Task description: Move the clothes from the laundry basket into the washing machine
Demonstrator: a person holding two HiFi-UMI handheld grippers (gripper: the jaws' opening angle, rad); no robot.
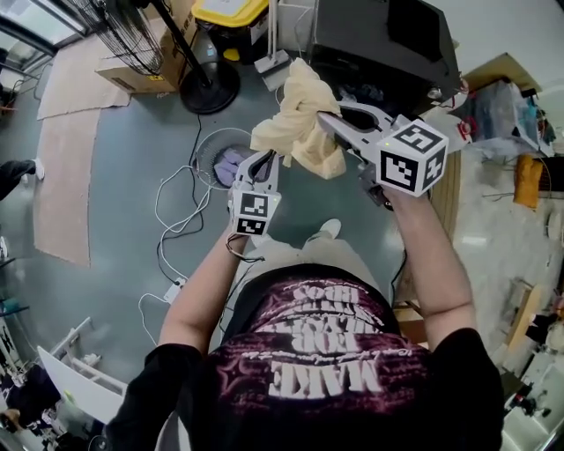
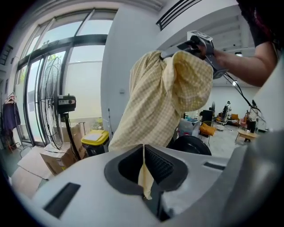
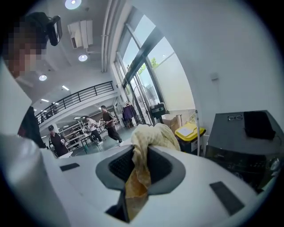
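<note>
A pale yellow checked cloth (image 1: 300,114) hangs in the air between both grippers. My left gripper (image 1: 263,161) is shut on a thin edge of the cloth (image 2: 159,97), which shows pinched between its jaws (image 2: 143,150). My right gripper (image 1: 333,121), higher and to the right, is shut on a thick bunch of the same cloth (image 3: 151,135), which spills over its jaws (image 3: 141,155). The round laundry basket (image 1: 208,145) stands on the floor below, with purple clothes (image 1: 231,164) in it. A black machine (image 1: 383,40) stands beyond the cloth.
A standing fan's round base (image 1: 210,88), a cardboard box (image 1: 141,69) and a yellow-lidded bin (image 1: 229,11) stand at the back left. White cables (image 1: 181,220) trail over the grey floor. Cluttered shelves are at the right. People (image 3: 106,124) walk far off.
</note>
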